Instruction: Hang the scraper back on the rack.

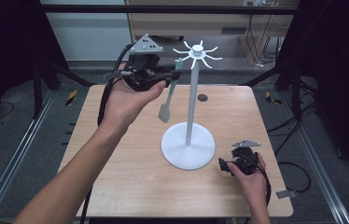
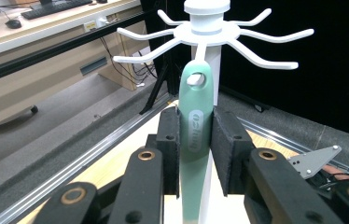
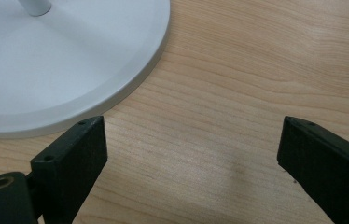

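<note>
A white hanger stand (image 1: 191,100) with a round base (image 3: 60,60) stands mid-table, its top ringed with thin hooks (image 2: 207,28). A pale green spatula (image 1: 165,109) hangs blade down beside the pole. The hole in its handle (image 2: 195,126) sits at one hook's tip. My left gripper (image 1: 172,74) is raised to hook height and shut on the handle, a pad on each side (image 2: 196,122). My right gripper (image 1: 224,165) rests low at the table's right, just right of the base, jaws wide open over bare wood (image 3: 191,154).
The wooden table (image 1: 116,177) has a small dark round hole (image 1: 202,97) behind the stand. A grey tab (image 1: 284,192) lies at its front right corner. Black frame posts and metal rails flank the table. A desk with a keyboard (image 2: 56,9) stands beyond it.
</note>
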{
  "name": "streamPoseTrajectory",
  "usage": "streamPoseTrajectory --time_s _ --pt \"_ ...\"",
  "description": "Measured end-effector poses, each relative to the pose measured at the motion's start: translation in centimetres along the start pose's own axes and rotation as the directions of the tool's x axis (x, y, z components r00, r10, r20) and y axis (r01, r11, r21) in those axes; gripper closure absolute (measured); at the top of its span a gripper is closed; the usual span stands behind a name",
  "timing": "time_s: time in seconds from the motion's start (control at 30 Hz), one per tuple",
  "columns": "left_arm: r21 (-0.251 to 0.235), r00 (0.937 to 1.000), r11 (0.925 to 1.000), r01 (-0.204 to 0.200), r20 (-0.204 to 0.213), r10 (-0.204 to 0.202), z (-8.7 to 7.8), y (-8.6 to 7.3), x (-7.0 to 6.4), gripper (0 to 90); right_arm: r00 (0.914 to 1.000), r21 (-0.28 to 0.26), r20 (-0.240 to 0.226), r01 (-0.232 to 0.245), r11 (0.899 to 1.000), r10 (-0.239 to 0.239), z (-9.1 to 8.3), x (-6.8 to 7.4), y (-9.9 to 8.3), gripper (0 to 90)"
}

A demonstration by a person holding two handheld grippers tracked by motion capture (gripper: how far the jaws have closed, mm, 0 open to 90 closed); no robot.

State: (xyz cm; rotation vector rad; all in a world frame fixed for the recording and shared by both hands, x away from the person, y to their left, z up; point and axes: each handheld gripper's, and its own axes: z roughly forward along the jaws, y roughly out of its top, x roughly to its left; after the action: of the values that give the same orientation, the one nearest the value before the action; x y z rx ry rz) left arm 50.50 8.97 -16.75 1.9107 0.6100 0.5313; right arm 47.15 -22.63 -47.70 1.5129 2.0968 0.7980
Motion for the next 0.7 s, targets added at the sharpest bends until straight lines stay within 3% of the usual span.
streamPoseTrajectory --time_s 0.3,0.7 --pt "-0.017 1.0000 0.9998 -0.004 0.002 0.004 -0.4 -0.2 -0.1 72.8 1.0000 0.001 0.001 -0.001 1.000 0.001 0.0 0.0 0.0 8.8" --pt "-0.023 0.9988 0.9990 -0.038 -0.032 0.037 -1.8 -1.1 -0.2 64.9 1.0000 0.001 0.001 0.000 1.000 0.000 0.0 0.0 0.0 8.8"
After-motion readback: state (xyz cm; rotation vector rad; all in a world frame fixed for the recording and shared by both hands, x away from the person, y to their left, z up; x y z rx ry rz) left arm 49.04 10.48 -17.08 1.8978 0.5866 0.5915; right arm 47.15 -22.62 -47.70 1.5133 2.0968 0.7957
